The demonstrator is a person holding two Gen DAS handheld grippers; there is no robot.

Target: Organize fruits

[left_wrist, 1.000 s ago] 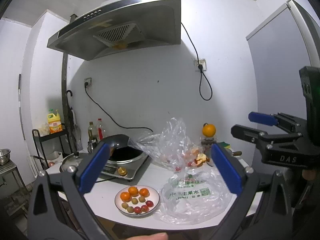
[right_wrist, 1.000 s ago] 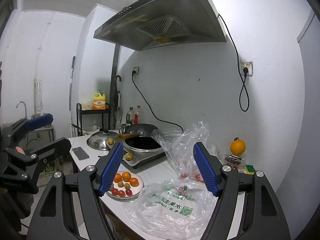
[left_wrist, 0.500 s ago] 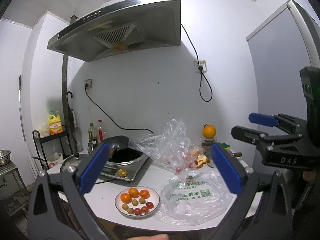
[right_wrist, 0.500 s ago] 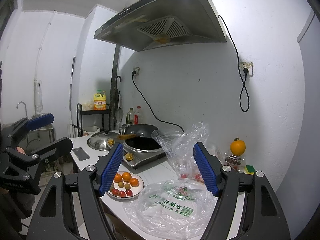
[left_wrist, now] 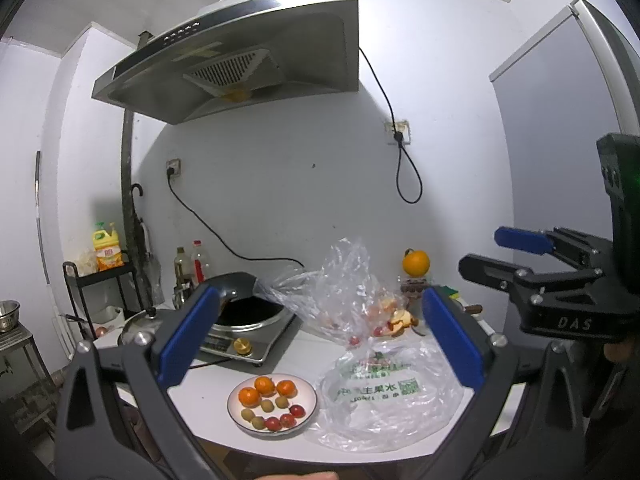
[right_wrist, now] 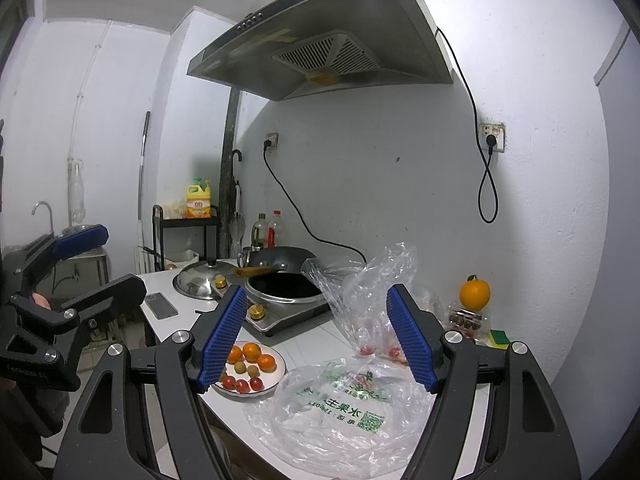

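Blue-padded, your left gripper and right gripper both gape wide and empty at lower centre, unmoved since a second ago. Beyond them, one plate holds three oranges, four green fruits and three red ones, beside two plastic bags. One orange sits far right.

— Reading anything off the right gripper?
— Showing "DAS" in raised letters.
— And reading the flat plastic bag?
— Seeing green upside-down print, "水果", digits, a QR code.
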